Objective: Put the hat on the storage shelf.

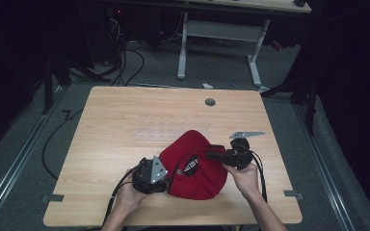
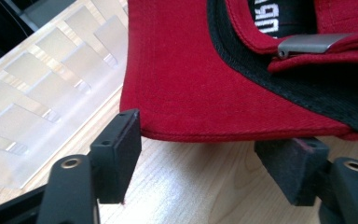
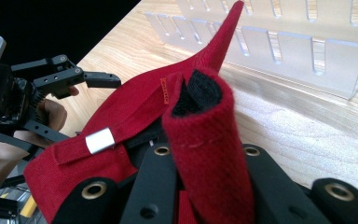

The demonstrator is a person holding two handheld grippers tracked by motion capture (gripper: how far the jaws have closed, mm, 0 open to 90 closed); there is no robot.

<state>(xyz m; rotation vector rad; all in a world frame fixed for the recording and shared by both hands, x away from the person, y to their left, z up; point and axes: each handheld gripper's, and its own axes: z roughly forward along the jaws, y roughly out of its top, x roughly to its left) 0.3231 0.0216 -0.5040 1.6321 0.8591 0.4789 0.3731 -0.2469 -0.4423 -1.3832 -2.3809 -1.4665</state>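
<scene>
Beyond the red cap [image 1: 192, 166], clear slotted rack [image 1: 160, 131], table [image 1: 125, 115], grommet hole [image 1: 210, 102]

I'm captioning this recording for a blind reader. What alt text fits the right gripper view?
A fold of the red cap rises pinched between the shut jaws of the right gripper, its black lining showing at the top. Beyond lie a metal strap buckle, the left gripper and the wooden table.

This looks like a lab or recording studio. A plain wooden table [image 1: 125, 120] stands on grey carpet [image 1: 24, 159], closed in by black curtains [image 1: 351, 96] at the left and right edges. Loose cables [image 1: 125, 62] lie on the floor at the upper left, and a white-legged desk [image 1: 221, 33] stands at the top of the frame.
</scene>
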